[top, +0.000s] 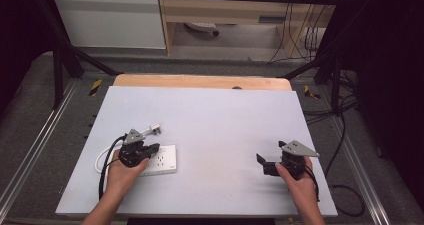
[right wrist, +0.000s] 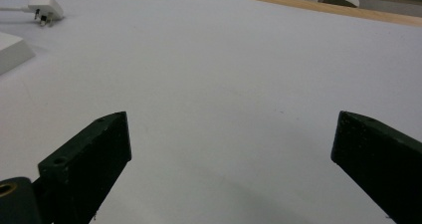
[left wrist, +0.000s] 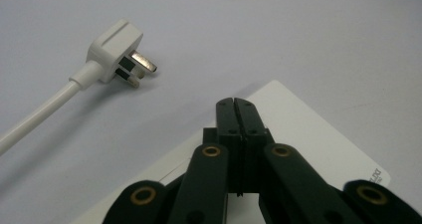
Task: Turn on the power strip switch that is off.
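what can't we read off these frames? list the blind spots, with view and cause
- Power strip: its left end in the high view is covered by the left gripper and hand; cut by the frame edges in both gripper views.
- Sockets on the strip: too small to count in the high view.
- Cord: leaves the left gripper view's left edge.
- Plug: the number of pins is unclear in every view.
- Label at the strip's corner, left gripper view: blurred and cut off.

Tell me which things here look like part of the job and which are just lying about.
Likely in play:
- white power strip, under the shut left gripper
- its white plug, lying unplugged on the table
- right gripper, open over bare table

Just lying about:
- black cables on the floor
- wooden shelving behind
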`<control>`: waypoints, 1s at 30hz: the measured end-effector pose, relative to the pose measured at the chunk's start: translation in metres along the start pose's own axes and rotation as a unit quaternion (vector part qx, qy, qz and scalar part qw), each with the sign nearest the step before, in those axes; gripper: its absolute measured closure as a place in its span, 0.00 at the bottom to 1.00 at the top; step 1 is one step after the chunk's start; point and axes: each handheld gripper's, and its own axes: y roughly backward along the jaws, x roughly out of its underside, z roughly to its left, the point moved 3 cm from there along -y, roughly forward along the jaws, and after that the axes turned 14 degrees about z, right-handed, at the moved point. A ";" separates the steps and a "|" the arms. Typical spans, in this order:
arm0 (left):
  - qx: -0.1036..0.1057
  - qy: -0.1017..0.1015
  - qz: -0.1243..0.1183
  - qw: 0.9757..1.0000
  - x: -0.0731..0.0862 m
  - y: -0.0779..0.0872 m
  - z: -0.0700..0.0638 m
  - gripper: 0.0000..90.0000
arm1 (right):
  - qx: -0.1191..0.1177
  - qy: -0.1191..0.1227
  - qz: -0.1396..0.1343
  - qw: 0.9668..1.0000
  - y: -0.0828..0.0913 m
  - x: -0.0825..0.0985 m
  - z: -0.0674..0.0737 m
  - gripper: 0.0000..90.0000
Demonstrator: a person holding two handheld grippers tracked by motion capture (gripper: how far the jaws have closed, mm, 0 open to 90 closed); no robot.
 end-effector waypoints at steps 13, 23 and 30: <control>0.001 0.001 0.000 1.000 0.000 0.000 0.000 1.00 | 0.000 0.001 0.000 1.000 0.000 0.000 0.000 0.03; -0.001 0.004 0.001 1.000 0.002 -0.001 0.003 1.00 | 0.000 0.001 0.000 1.000 0.000 0.000 0.000 0.03; 0.000 -0.002 -0.006 1.000 0.002 -0.002 0.001 1.00 | -0.001 0.001 0.000 1.000 0.000 0.000 0.000 0.03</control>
